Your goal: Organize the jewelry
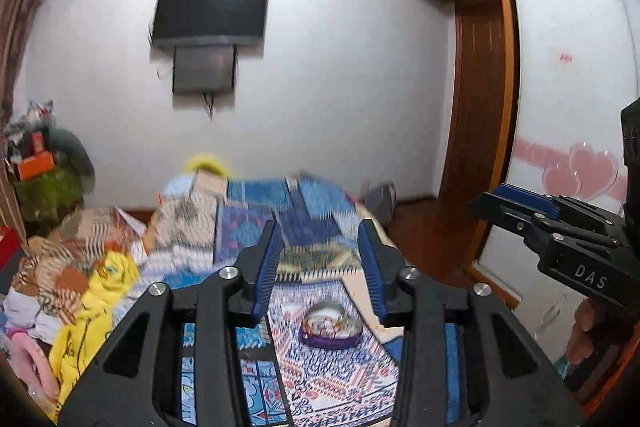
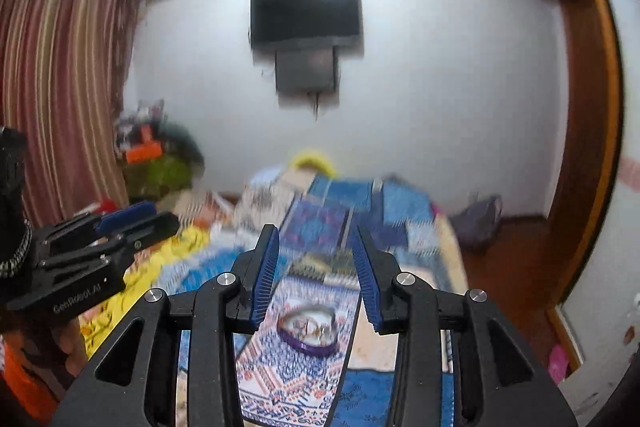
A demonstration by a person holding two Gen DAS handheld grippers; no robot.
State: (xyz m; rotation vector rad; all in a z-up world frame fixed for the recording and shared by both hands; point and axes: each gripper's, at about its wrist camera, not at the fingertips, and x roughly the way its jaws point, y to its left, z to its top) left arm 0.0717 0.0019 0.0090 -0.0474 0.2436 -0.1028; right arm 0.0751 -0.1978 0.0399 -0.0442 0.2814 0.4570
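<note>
A small round jewelry box (image 1: 331, 327) with a purple base and a clear domed lid sits on the patterned bedspread; small jewelry pieces show blurred inside. It also shows in the right wrist view (image 2: 308, 330). My left gripper (image 1: 320, 231) is open and empty, held above and short of the box. My right gripper (image 2: 314, 237) is open and empty, also above the box. Each gripper shows at the edge of the other's view: the right gripper (image 1: 516, 207) in the left view, the left gripper (image 2: 136, 217) in the right view.
The bed (image 1: 256, 227) carries a blue patterned spread, with a heap of yellow and striped clothes (image 1: 92, 291) at its left. A wall TV (image 1: 210, 13) hangs ahead. A wooden wardrobe with a sliding door (image 1: 568, 87) stands at right. A striped curtain (image 2: 60, 87) hangs left.
</note>
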